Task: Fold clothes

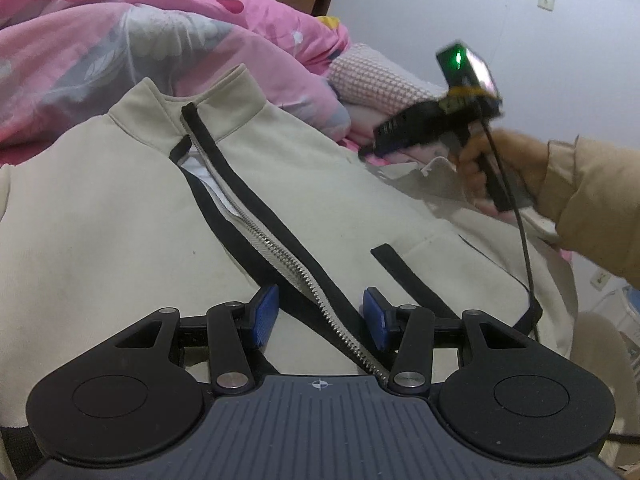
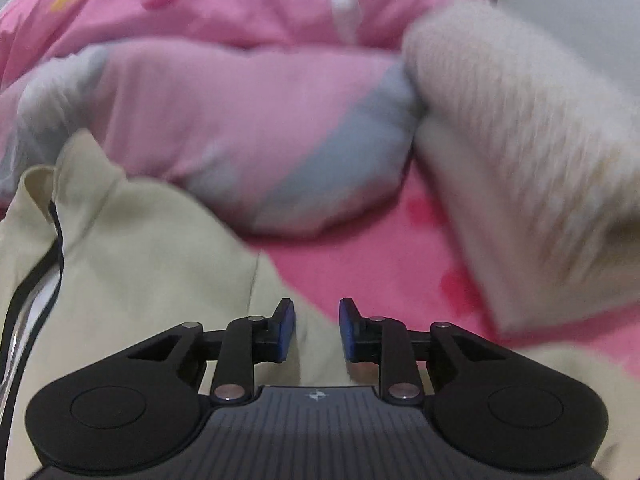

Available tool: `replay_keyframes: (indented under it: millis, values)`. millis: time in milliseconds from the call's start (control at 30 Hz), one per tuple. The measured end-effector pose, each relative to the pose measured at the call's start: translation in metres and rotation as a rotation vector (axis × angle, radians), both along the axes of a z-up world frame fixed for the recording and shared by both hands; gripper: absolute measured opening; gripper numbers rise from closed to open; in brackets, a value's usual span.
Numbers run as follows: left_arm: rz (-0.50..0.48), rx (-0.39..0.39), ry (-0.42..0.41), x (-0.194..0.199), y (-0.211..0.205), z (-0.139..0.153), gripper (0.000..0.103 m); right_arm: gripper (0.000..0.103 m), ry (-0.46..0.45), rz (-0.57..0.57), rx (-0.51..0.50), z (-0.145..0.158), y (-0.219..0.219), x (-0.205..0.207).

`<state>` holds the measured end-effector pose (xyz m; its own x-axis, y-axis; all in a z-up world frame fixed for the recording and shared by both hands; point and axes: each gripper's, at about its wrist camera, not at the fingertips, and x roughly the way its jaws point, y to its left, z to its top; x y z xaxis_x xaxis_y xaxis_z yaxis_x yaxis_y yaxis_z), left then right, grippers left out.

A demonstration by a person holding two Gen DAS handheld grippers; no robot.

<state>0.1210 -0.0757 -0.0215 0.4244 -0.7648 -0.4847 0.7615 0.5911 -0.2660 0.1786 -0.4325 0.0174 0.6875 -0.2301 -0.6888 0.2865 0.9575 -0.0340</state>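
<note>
Left gripper [image 1: 320,316], in its own wrist view, is hovering with its blue pads apart over the lower front of the cream jacket [image 1: 100,220], the zipper [image 1: 280,256] running between the jaws, nothing pinched. That jacket is lying front-up on the bed, collar toward the pink duvet [image 1: 120,40]. Farther right, a person's hand [image 1: 476,168] is carrying the right gripper above the jacket's far sleeve edge.

Right gripper [image 2: 317,330], in its own blurred wrist view, is showing a narrow gap between its pads, with no cloth between them; they are hanging over the jacket's edge where it is meeting the pink sheet [image 2: 360,264]. A knitted cream cushion [image 2: 520,152] is lying close by.

For a clean fold, I judge the right should be biting the sleeve or shoulder seam only, avoiding the sheet, while the left is steadying the front.
</note>
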Motion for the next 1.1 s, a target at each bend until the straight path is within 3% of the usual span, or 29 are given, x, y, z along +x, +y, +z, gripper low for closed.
replay_keyframes:
  millis: [100, 200, 300, 400, 567, 700, 800, 900, 1033, 1100]
  values:
    - [0.0, 0.0, 0.0, 0.0, 0.001, 0.001, 0.047, 0.026, -0.039, 0.12, 0.016, 0.012, 0.025, 0.008]
    - [0.0, 0.002, -0.004, 0.0, 0.001, 0.001, 0.047, 0.026, -0.01, 0.19, 0.074, -0.003, 0.039, 0.039]
    - [0.001, 0.004, -0.007, -0.001, 0.001, 0.001, 0.047, 0.022, 0.045, 0.101, 0.063, -0.03, 0.03, 0.076]
    - [0.002, 0.002, -0.007, -0.001, 0.001, 0.001, 0.047, 0.025, 0.013, 0.079, 0.074, -0.023, 0.034, 0.075]
    - [0.003, -0.004, -0.002, 0.0, 0.002, 0.001, 0.048, 0.025, -0.026, 0.255, 0.051, 0.002, 0.076, 0.048]
    - [0.003, -0.008, 0.002, 0.0, 0.002, 0.001, 0.048, 0.025, -0.028, 0.411, 0.066, -0.001, 0.11, 0.073]
    - [0.004, -0.014, 0.006, 0.001, 0.003, 0.001, 0.048, 0.023, 0.012, 0.367, 0.08, -0.021, 0.113, 0.116]
    - [0.005, -0.018, 0.009, 0.002, 0.004, 0.001, 0.048, 0.023, 0.005, 0.273, 0.259, -0.025, 0.092, 0.13]
    - [0.008, -0.023, 0.012, 0.003, 0.004, 0.0, 0.048, 0.027, -0.086, 0.212, 0.348, 0.002, 0.068, 0.081]
    - [0.01, -0.025, 0.012, 0.003, 0.005, -0.001, 0.048, 0.036, -0.15, 0.169, 0.355, 0.023, 0.051, 0.038]
